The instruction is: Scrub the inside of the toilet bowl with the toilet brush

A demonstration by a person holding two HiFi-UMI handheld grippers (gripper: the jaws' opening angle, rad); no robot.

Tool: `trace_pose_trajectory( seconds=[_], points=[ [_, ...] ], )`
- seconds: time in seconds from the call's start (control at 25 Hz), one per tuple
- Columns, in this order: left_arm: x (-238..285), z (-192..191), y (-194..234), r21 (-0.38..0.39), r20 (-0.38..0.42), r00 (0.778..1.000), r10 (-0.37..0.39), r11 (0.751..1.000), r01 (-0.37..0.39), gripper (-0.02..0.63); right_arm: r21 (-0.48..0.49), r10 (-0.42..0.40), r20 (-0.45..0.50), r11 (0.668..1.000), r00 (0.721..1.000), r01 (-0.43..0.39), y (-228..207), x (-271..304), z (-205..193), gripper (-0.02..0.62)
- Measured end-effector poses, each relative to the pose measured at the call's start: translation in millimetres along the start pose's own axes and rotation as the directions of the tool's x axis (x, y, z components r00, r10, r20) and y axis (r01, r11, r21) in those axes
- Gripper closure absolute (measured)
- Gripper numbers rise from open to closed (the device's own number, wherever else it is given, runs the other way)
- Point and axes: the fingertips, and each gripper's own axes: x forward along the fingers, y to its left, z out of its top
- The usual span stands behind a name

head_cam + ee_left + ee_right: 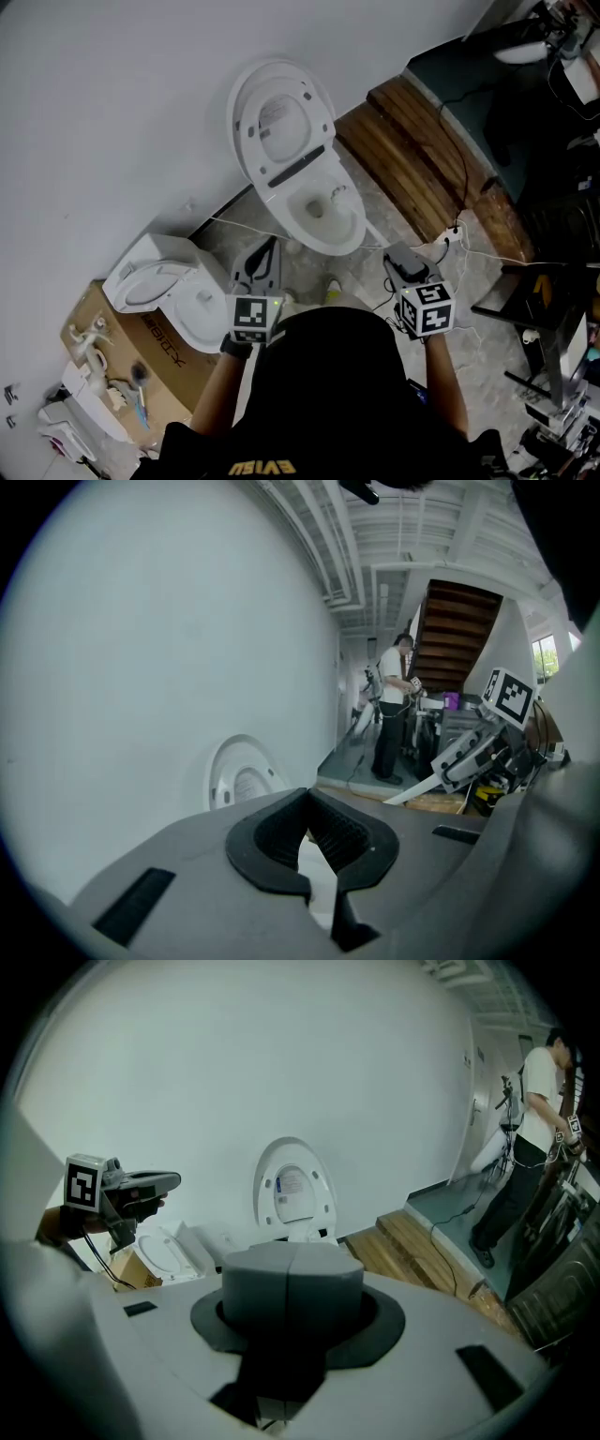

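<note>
White toilet against the pale wall, lid raised, bowl uncovered, close in front of both grippers. Left gripper held low, jaws slightly apart, nothing between. Right gripper beside it, jaws pressed together, empty. Second toilet sitting on a cardboard box far left; wooden step to the right.

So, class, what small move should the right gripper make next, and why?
Probably sweep the toilet brush round the inner wall of the toilet bowl: the right gripper seems shut on the brush's handle, and the brush head sits inside the rim.
</note>
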Motion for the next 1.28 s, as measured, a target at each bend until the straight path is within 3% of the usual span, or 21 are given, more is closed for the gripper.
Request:
trace_pose_trajectory(
  seconds=[0.64, 1.0, 1.28],
  points=[
    [-2.4, -9.6, 15.0, -0.01, -0.015, 0.999, 0.036, 0.999, -0.036, 0.588, -0.009, -0.013, -0.004, 1.0, 1.0, 0.013, 0.1, -3.1, -2.8, 0.437],
    [-6.1, -19.6, 17.3, -0.053, -0.028, 0.998, 0.052, 0.997, -0.053, 0.588, -0.005, -0.028, -0.018, 1.0, 0.999, 0.028, 1.2, -5.9, -9.9, 0.437],
    [-31.8, -37.5, 39.0, -0.068, -0.04, 0.997, 0.065, 0.995, -0.068, 0.588, -0.031, -0.022, -0.027, 0.999, 0.999, 0.021, 30.9, -3.0, -6.3, 0.437]
  ],
)
